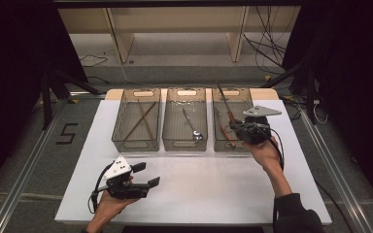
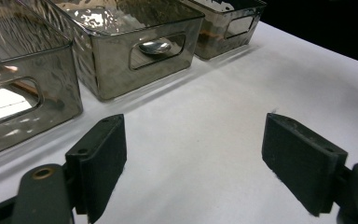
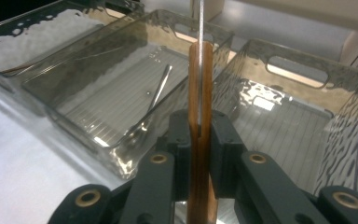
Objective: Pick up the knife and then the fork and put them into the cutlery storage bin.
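We see the right gripper (image 1: 237,127) above the right bin (image 1: 222,143), near the right edge of the tabletop (image 1: 194,194). Its jaws are pressed on the wooden handle (image 3: 199,135) of a knife (image 1: 226,109); the metal blade (image 3: 200,21) goes up and away from the jaws, toward the far edge. In the high view the knife stands tilted over the right bin, which is at the far right of the three bins.

The middle bin (image 1: 169,143) is just beside it and has a metal spoon (image 1: 192,127) inside, lying on the ribbed bottom. The left bin (image 1: 120,143) holds two wooden chopsticks (image 1: 142,119), crossed over each other. The three bins stand in one row along the far edge, close to each other.

The left gripper (image 1: 146,175) is over the bare white part near the front left corner, well apart from the bins. Its jaws are spread wide and nothing is between them. In the left gripper view the bowl of the spoon shows through the handle hole of the middle bin.
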`<state>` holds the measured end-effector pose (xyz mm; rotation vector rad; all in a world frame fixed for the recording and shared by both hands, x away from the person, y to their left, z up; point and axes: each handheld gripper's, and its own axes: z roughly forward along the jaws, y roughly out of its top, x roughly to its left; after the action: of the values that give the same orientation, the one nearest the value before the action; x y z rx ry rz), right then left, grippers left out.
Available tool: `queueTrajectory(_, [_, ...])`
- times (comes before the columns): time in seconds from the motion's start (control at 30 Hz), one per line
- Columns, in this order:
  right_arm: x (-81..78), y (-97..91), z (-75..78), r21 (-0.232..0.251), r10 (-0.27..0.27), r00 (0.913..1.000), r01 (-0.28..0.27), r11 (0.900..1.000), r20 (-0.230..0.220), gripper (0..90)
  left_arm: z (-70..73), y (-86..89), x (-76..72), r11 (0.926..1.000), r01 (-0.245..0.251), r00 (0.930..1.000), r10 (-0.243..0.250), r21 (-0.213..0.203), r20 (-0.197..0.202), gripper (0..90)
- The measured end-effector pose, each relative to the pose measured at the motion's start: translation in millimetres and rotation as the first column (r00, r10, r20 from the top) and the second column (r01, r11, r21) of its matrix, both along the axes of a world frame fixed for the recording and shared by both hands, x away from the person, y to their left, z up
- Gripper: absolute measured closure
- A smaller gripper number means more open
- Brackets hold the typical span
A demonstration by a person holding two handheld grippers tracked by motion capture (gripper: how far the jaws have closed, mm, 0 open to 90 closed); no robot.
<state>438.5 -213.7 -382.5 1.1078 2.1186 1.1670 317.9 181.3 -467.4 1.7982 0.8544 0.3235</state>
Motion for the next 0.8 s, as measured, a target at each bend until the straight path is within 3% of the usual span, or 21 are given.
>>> queueTrajectory(0.13, [17.1,1.5,-4.4,-0.022,-0.031,0.9988,0.03,0.9993,-0.038,81.1,-5.1,-4.4,-4.0,0.9991,0.013,0.9999,-0.013,0.039,0.005,21.8])
queueTrajectory(0.4, [40.7,-3.4,-22.9,-0.064,-0.108,0.9868,0.101,0.9928,-0.12,81.1,-9.8,-7.9,-10.6,0.9989,0.036,0.9993,-0.036,0.031,0.004,21.2])
queueTrajectory(0.8, [53.1,-4.0,-27.0,-0.092,-0.156,0.9755,0.143,0.9854,-0.155,81.0,-10.4,-7.8,-10.6,0.9992,0.034,0.9994,-0.034,0.023,0.012,20.8])
